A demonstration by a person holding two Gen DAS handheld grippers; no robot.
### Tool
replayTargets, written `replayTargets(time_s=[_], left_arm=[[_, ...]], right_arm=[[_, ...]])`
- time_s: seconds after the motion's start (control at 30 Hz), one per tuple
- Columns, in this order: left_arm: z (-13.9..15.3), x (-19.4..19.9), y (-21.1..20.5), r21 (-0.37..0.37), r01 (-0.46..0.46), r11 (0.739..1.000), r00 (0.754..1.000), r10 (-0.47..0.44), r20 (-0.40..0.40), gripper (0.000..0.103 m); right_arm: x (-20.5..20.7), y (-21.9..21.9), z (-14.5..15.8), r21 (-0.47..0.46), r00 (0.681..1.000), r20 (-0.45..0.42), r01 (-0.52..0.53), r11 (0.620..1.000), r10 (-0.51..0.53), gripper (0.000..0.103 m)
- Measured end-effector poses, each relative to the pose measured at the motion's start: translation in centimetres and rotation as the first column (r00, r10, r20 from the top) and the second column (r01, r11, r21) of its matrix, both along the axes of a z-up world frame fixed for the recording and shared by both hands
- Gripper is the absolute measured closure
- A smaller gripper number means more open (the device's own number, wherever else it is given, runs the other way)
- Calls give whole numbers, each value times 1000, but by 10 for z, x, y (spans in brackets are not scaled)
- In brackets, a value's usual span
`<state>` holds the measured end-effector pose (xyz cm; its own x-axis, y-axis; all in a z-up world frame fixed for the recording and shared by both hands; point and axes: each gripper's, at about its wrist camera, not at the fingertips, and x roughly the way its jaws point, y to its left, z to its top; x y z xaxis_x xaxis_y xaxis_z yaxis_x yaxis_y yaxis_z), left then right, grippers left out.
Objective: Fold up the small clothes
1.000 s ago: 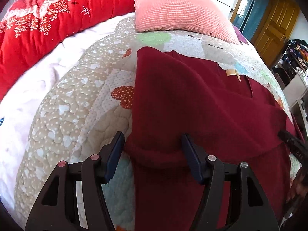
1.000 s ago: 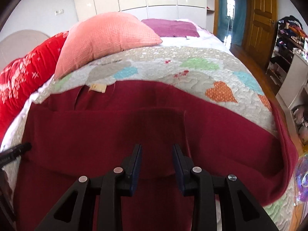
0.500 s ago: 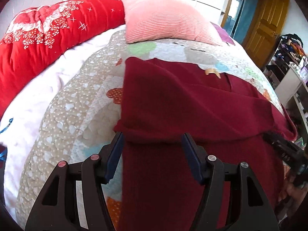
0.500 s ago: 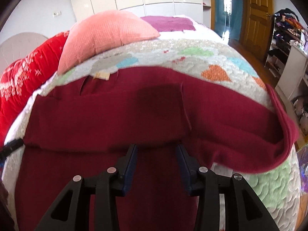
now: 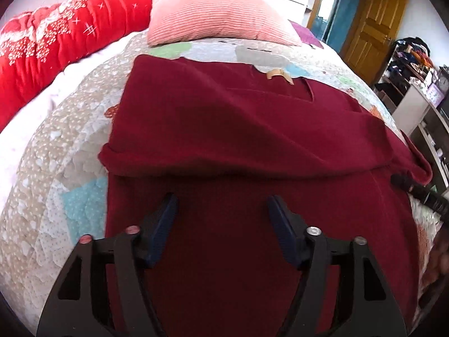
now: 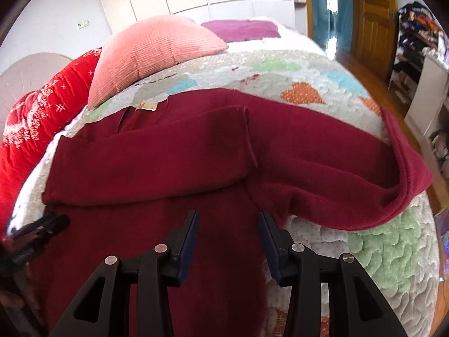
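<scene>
A dark red sweater [image 5: 224,112] lies flat on the bed, its tan neck label [image 5: 277,74] at the far end. One sleeve [image 6: 154,163] is folded across the chest. The other sleeve [image 6: 378,174] trails toward the bed's right edge. My left gripper [image 5: 220,198] hovers over the lower body of the sweater, just short of the fold's edge; its jaws are opening and hold nothing. My right gripper [image 6: 228,214] stands open over the sweater's lower right side, also with nothing between its fingers. The left gripper [image 6: 42,227] shows at the left edge of the right wrist view.
The sweater rests on a patchwork quilt [image 5: 56,168]. A pink pillow [image 5: 213,14] and a red padded cover [image 5: 56,36] lie at the head of the bed. A purple cloth [image 6: 241,29] lies farther back. A wooden door [image 5: 373,28] and cluttered shelves [image 6: 415,28] stand to the right.
Both grippers let go of the folded sleeve and drew back toward the hem. Their jaws stand wider than before. The sleeve stays lying across the chest.
</scene>
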<state>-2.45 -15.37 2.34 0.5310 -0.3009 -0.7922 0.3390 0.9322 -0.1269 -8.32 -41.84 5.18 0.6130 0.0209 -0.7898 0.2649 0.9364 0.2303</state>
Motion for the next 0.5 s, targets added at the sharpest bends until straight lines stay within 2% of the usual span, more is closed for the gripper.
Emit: replayTargets(time_s=[0.1,0.17,0.23,0.3,0.4,0.5], left_arm=[[-2,0,-1,7,3,1000,1000,-3,8,30],[-2,1,-1,1,2,1000,1000,-2,5,30],[-3,2,1,-7,3,1000,1000,-3,3,29],[-3,2,1,-11,12,1000,1000,-12,1,25],[-5,1,-2,-2,21,1000,1000,-21,4,22],[-6,2,-3,-2,28,1000,1000,-28,1,21]], right_arm=[[-2,-22,15,63,999,46,26,998,-29,61],[1,-43,23,50,995,55,82,995,-85,60],[10,-72,31,-36,985,34,172,984,-171,59],[20,-100,32,-128,969,7,246,961,-247,56],[37,-142,20,-188,941,-62,315,930,-331,55],[49,-182,-6,-172,909,-138,370,913,-394,55]])
